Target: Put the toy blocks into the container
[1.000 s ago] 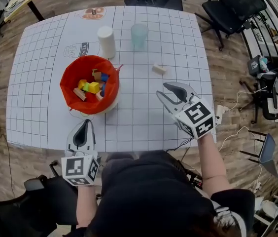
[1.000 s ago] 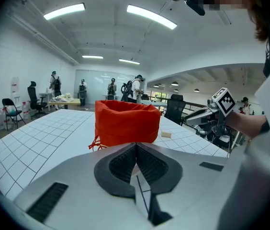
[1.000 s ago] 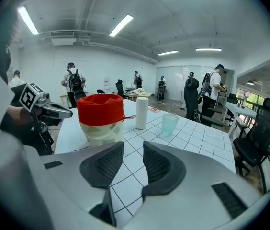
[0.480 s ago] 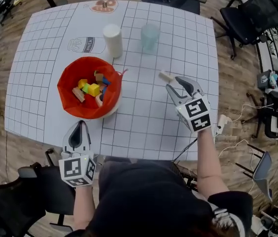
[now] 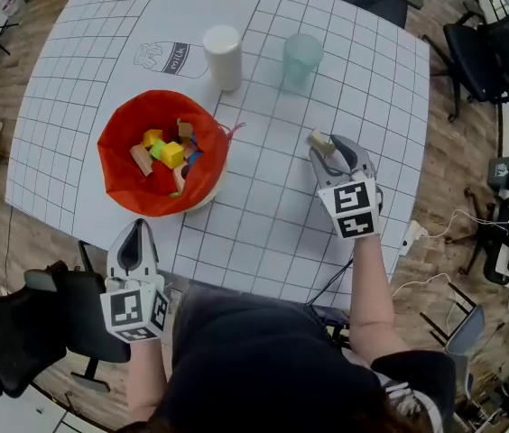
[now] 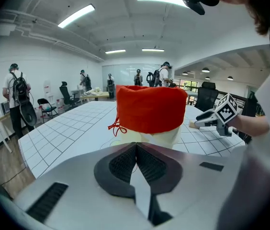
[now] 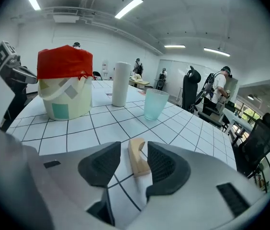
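The container (image 5: 110,165) is a pale bucket with a red cloth lining, and several coloured blocks (image 5: 169,152) lie inside it. It also shows in the left gripper view as the container (image 6: 149,111) and in the right gripper view as the container (image 7: 64,87). A pale wooden block (image 5: 319,140) lies on the gridded table to its right. My right gripper (image 5: 331,147) straddles that block (image 7: 137,157); its jaws are opening and the pads do not press it. My left gripper (image 5: 134,237) is shut and empty at the table's near edge, pointing at the container.
A white cylinder (image 5: 224,57) and a teal cup (image 5: 302,59) stand at the far side of the table, beyond the block. Office chairs (image 5: 489,43) and cables crowd the floor to the right. Several people stand far off in the room.
My right gripper has moved forward and left across the table to the wooden block, which now lies between its wider jaws. The left gripper has stayed shut near the table's edge.
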Tool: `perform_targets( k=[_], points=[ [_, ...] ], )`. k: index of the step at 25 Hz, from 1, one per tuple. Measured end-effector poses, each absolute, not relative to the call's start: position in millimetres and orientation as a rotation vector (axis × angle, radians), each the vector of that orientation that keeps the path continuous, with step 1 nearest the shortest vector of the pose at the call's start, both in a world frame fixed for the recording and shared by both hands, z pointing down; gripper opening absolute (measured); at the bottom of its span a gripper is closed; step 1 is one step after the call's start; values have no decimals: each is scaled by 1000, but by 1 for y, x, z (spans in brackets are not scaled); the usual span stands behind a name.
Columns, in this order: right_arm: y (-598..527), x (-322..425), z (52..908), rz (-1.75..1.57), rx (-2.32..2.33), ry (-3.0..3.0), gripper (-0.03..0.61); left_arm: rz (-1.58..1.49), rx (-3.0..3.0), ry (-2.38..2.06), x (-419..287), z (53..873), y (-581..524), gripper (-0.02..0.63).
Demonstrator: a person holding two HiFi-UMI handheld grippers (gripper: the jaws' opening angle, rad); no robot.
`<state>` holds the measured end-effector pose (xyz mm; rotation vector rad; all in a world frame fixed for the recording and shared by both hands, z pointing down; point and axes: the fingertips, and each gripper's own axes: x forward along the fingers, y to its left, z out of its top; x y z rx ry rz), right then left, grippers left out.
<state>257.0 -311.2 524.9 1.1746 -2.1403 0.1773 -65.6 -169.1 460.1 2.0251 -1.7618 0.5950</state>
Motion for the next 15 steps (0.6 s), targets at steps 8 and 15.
perform_targets(
  k=[8, 15],
  points=[
    [-322, 250, 546, 65, 1101, -2091, 179, 607, 1940, -1779, -68, 474, -166, 26],
    [-326, 253, 551, 17, 1070, -2036, 159, 614, 1927, -1795, -65, 476, -169, 25]
  ],
)
